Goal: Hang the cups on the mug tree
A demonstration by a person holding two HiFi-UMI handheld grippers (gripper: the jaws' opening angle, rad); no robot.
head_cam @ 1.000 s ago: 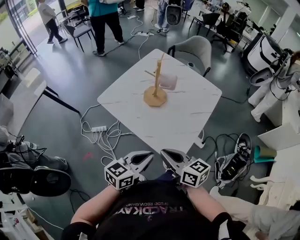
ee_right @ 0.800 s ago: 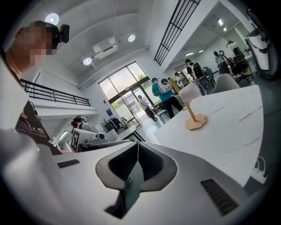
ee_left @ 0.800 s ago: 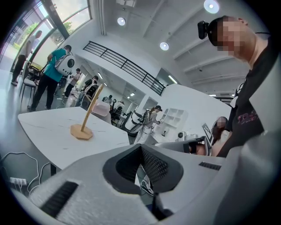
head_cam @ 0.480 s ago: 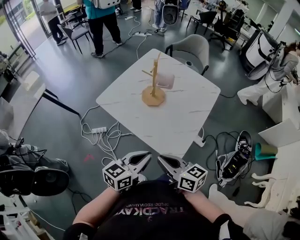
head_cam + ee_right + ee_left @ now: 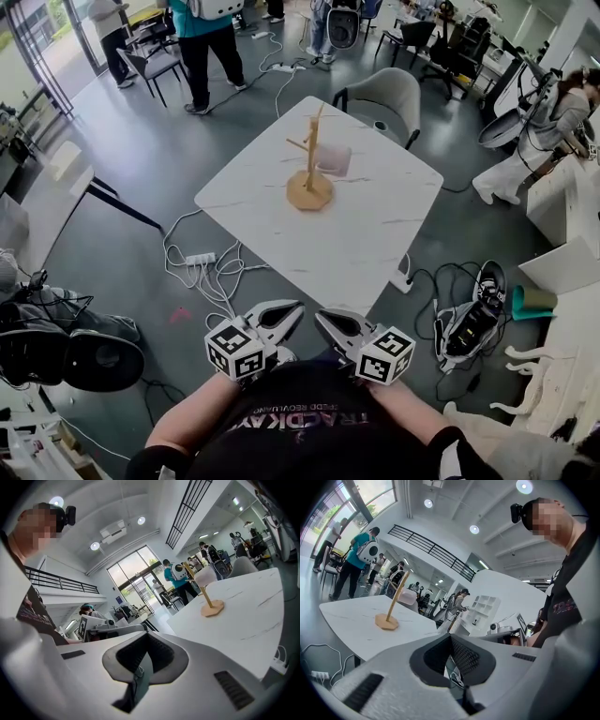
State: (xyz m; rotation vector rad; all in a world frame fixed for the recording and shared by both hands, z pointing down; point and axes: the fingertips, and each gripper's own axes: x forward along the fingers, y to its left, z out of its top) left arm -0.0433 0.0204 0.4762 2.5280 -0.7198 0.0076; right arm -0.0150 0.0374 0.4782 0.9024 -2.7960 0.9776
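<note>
We are looking down at a white table with thin grey lines in it, like marble. The mug tree is standing on this table, toward its far side, so we are telling every place from that tree. A shiny grey floor is showing past the table edges on every side of the tree. A grey chair is sitting just behind the tree, at the table's far edge. White cables and a power strip are lying on the floor, left of the tree and closer to us. People are standing far behind the tree (it is a big, busy room).

The tree is made of light wood. It is standing straight up on a flat base with many sides, and short pegs are sticking out of its pole. One pale pinkish cup is hanging on the tree's right side, touching it.

We are holding the left gripper and the right gripper close to our body, well apart from the tree, past the table's near edge. Each one's jaws are pressing together with nothing between them.
</note>
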